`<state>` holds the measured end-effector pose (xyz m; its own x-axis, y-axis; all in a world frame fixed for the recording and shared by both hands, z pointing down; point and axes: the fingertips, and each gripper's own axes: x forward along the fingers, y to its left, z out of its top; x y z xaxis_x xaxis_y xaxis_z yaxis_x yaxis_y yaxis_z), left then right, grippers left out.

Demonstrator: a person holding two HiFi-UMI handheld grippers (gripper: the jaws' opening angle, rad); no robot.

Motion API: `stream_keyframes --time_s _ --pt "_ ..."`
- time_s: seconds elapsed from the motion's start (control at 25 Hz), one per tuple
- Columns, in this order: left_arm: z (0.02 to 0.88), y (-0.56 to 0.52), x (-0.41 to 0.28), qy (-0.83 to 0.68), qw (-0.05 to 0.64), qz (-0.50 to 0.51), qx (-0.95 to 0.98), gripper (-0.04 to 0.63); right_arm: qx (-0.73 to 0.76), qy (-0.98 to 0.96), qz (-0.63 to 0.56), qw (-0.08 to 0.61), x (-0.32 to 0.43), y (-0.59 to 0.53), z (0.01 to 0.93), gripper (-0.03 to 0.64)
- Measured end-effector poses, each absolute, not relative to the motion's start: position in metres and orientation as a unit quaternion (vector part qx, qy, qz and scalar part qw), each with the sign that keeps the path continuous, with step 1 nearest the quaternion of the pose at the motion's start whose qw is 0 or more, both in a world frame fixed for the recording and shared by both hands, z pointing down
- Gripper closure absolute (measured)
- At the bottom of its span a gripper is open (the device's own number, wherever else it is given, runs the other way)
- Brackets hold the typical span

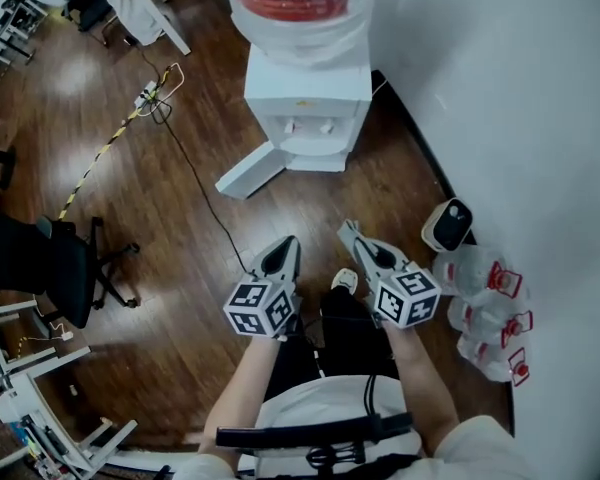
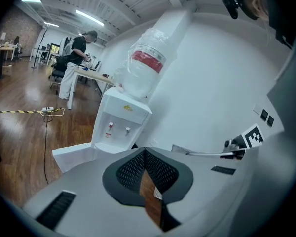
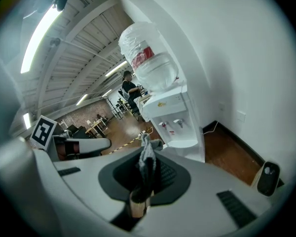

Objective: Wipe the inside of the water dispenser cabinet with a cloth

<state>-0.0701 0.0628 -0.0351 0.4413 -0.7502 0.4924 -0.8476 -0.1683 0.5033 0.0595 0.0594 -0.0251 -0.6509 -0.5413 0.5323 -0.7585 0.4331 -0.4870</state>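
Right gripper [image 3: 147, 154] jaws clamped on cloth [image 3: 147, 168], ready for wiping; left gripper [image 2: 144, 154] jaws together, empty; far dispenser [image 1: 306, 98] door [image 1: 248, 171] open for access

One water dispenser [image 1: 307, 98] is seen, with one big bottle [image 1: 298, 8] set on top and two taps [image 2: 110, 126] on its front. One white door [image 1: 250, 171] is counted as well. One cloth [image 3: 147, 158] is counted. Two grippers are counted: the left gripper [image 1: 285, 249] and the right gripper [image 1: 352, 236]. Three small clear bottles [image 1: 480, 313] are counted too, and one black chair [image 1: 55, 263]. One person [image 2: 78, 58] is seen far off.
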Motion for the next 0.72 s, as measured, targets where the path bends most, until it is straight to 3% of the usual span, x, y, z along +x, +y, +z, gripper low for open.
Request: stream_keyframes --time_s 0.4,0.72 --pt "0.037 0.032 -0.146 -0.486 0.396 0.084 0.775 0.607 0.431 -0.807 0.365 0.171 -0.023 0.026 0.043 0.581" --pt "0.151 -0.027 -0.193 -0.448 0.371 0.122 0.804 0.607 0.471 -0.796 0.340 0.169 -0.077 -0.028 0.152 0.581"
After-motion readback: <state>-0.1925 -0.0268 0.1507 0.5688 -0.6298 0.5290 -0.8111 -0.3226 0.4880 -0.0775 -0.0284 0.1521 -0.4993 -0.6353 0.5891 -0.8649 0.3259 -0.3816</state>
